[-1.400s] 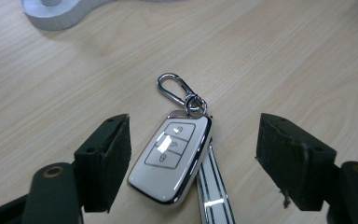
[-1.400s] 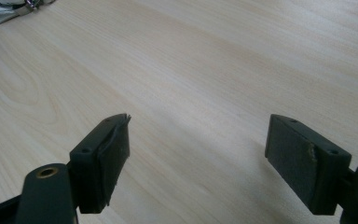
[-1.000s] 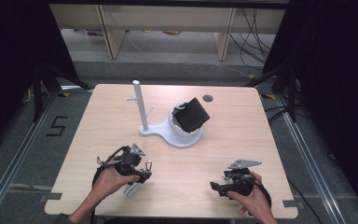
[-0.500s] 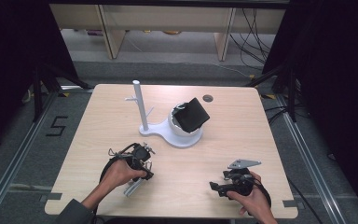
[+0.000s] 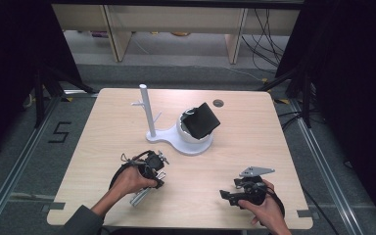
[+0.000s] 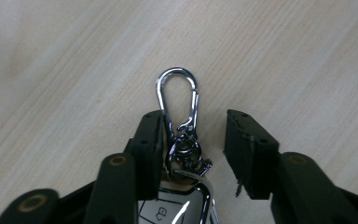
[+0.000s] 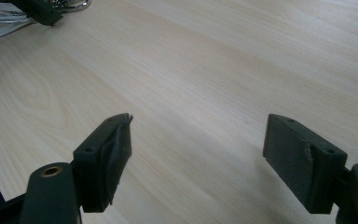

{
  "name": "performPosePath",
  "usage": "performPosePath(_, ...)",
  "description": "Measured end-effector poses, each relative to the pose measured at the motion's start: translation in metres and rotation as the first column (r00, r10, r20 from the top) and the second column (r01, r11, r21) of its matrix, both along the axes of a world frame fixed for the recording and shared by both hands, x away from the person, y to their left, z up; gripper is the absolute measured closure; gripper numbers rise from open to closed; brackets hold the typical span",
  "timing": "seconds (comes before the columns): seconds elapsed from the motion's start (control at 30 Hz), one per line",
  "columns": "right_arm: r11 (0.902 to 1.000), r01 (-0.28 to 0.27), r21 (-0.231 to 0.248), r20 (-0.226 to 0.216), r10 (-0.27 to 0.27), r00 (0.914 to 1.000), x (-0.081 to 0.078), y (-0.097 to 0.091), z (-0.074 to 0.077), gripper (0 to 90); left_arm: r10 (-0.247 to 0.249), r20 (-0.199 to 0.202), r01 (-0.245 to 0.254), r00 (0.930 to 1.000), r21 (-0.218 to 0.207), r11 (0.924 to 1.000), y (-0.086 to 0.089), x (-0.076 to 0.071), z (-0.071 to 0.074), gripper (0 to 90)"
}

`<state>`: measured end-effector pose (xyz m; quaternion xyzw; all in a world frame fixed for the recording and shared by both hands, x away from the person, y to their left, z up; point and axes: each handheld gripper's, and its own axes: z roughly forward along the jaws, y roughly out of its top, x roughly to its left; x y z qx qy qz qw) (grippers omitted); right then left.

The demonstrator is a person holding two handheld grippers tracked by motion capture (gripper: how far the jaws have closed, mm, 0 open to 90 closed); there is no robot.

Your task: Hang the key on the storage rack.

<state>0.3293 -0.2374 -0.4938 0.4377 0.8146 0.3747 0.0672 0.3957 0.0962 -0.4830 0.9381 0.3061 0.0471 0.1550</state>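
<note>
Key fob: lies flat on the wooden table at the lower middle of the left gripper view, between the black jaws, its silver carabiner pointing up the frame past the jaw tips.
Left gripper: at lower left of centre in the high view, held low over the table by the person's left hand. Its jaws have just been closing around the ring and swivel joining clip to fob; the left pad sits against the metal, the right pad stands apart from it, so nothing is clamped yet.
White stand: a post on a round base at upper centre of the high view, well apart from the keys, with a black pouch resting on a white bowl-shaped part beside the post.
Right gripper: at lower right in the high view, jaws spread wide over bare wood, gripping nothing.
Risk: the jaws would meet thin, rounded chrome rather than the fob's flat body. With one pad touching first, the ring will likely be shoved sideways or twist out as the squeeze finishes.
Second risk: a pinch on the loose swivel alone could let the fob swing and drop when lifted.
</note>
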Motion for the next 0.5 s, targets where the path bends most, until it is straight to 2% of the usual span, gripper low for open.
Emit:
performPosePath(0.1, 1.0000, -0.001, -0.009, -0.020, 0.001, 0.9998, -0.001, -0.001, 0.001, 24.6, -0.022, -0.011, 0.022, 0.9997, 0.021, 0.9995, -0.004, 0.000, 0.001, 62.2)
performPosePath(0.17, 1.0000, 0.001, 0.004, 0.000, -0.001, 1.0000, 0.000, -0.001, 0.000, 24.6, -0.027, -0.026, 0.028, 0.9993, 0.042, 0.9987, -0.006, 0.001, 0.002, 62.3)
performPosePath(0.23, 0.9999, 0.013, 0.006, -0.030, -0.013, 0.9995, -0.002, 0.000, 0.002, 24.6, -0.032, -0.040, 0.035, 0.9987, 0.060, 0.9976, -0.007, 0.001, 0.002, 61.6)
performPosePath(0.27, 1.0000, 0.004, 0.004, -0.021, -0.004, 0.9998, -0.002, -0.001, 0.002, 24.7, -0.061, -0.050, 0.065, 0.9969, 0.085, 0.9942, -0.007, 0.002, 0.003, 61.9)
performPosePath(0.3, 1.0000, 0.002, 0.001, -0.025, -0.002, 0.9997, -0.001, -0.001, 0.002, 24.7, -0.060, -0.058, 0.065, 0.9965, 0.091, 0.9937, -0.008, 0.002, 0.003, 63.0)
performPosePath(0.33, 1.0000, -0.006, -0.003, -0.009, 0.006, 0.9999, 0.000, -0.002, 0.001, 24.8, -0.050, -0.060, 0.055, 0.9970, 0.084, 0.9950, -0.009, 0.002, 0.003, 63.9)
performPosePath(0.4, 1.0000, 0.001, 0.006, -0.008, -0.001, 1.0000, 0.000, -0.001, 0.001, 24.8, -0.066, -0.071, 0.074, 0.9953, 0.103, 0.9919, -0.009, 0.004, 0.004, 65.0)
performPosePath(0.43, 0.9998, 0.012, 0.014, -0.028, -0.012, 0.9995, -0.002, 0.001, 0.001, 24.9, -0.077, -0.074, 0.085, 0.9943, 0.113, 0.9899, -0.011, 0.004, 0.004, 65.9)
performPosePath(0.47, 0.9999, -0.007, 0.008, -0.004, 0.007, 1.0000, 0.000, 0.000, 0.000, 24.9, -0.079, -0.082, 0.089, 0.9935, 0.118, 0.9890, -0.012, 0.005, 0.004, 68.5)
performPosePath(0.5, 1.0000, -0.006, 0.007, -0.004, 0.006, 1.0000, 0.000, 0.000, 0.000, 24.9, -0.085, -0.087, 0.095, 0.9926, 0.125, 0.9876, -0.013, 0.006, 0.005, 69.3)
